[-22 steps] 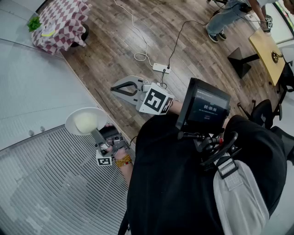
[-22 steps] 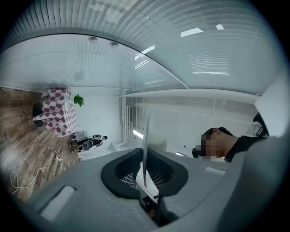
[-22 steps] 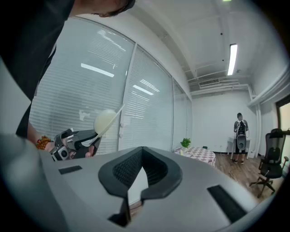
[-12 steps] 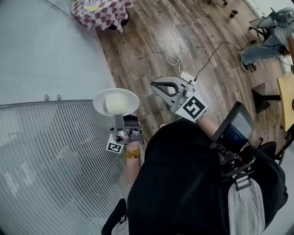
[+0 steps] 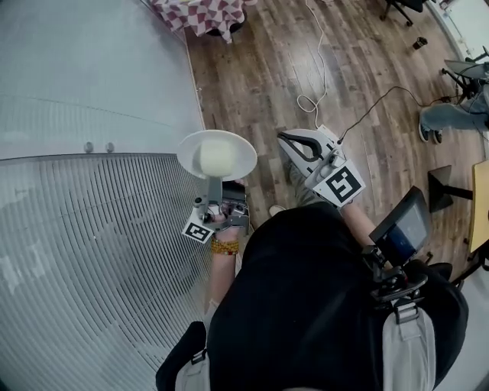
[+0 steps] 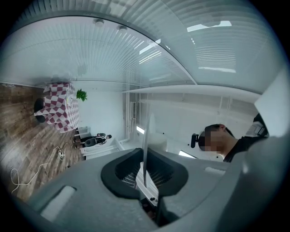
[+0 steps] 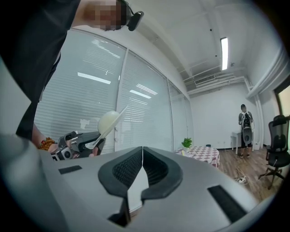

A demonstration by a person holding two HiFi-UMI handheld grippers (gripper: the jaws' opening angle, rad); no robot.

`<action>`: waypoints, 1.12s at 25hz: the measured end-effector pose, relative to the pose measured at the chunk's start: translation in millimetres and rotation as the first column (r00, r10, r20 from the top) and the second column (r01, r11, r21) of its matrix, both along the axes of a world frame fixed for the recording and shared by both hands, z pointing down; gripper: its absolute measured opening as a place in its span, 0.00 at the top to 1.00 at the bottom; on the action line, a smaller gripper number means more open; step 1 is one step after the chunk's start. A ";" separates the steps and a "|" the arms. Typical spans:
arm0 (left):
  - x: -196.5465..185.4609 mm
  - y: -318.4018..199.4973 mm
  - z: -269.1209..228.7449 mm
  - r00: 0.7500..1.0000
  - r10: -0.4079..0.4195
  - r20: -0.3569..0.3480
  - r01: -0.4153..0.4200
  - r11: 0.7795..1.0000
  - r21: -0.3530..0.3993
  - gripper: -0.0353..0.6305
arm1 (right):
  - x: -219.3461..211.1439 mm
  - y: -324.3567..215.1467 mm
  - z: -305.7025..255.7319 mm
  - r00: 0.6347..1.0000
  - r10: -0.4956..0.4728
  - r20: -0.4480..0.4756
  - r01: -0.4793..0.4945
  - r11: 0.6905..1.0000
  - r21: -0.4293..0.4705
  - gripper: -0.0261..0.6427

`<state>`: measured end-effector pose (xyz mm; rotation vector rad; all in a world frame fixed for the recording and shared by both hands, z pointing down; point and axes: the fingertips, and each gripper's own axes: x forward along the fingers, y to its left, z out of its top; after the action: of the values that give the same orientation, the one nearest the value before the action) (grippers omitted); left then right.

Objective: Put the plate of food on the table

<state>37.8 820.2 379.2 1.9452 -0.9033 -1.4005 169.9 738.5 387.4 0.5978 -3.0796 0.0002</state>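
Head view: grips the white plate [image 5: 238, 143] by its near rim with the left gripper [image 5: 215, 182], pale mound of food [image 5: 216, 158] at its middle, over the wooden floor [image 5: 260, 69] beside the glass wall [image 5: 92, 76]. Left gripper view: both jaws pinched on the plate's thin edge. Just beside, the right gripper [image 5: 286, 139], jaws pressed together, nothing between. Checked table [image 5: 202, 9] well apart, at top edge.

The top edge of the head view cuts off most of the checked bench [image 5: 205, 11]. The plate [image 5: 244, 153] hides the jaw tips of your left gripper [image 5: 213, 183]. You can't tell what the pale food [image 5: 216, 158] is. The person [image 5: 452, 118] at the right edge shows only legs.
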 end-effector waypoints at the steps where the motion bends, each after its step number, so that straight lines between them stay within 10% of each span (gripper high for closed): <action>1: -1.8 -7.5 -2.0 1.000 -0.001 0.001 0.001 1.000 -0.006 0.90 | -0.5 -7.9 -0.1 1.000 0.000 -0.010 0.000 1.000 -0.004 0.94; 28: 19.2 -232.8 -3.4 1.000 -0.002 0.009 0.002 1.000 -0.008 0.90 | 25.5 -226.4 3.8 0.999 0.028 0.033 -0.029 0.999 0.017 0.94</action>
<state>56.9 587.4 375.8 1.9460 -0.9141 -1.3886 195.3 512.1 391.2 0.6488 -3.1056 -0.0164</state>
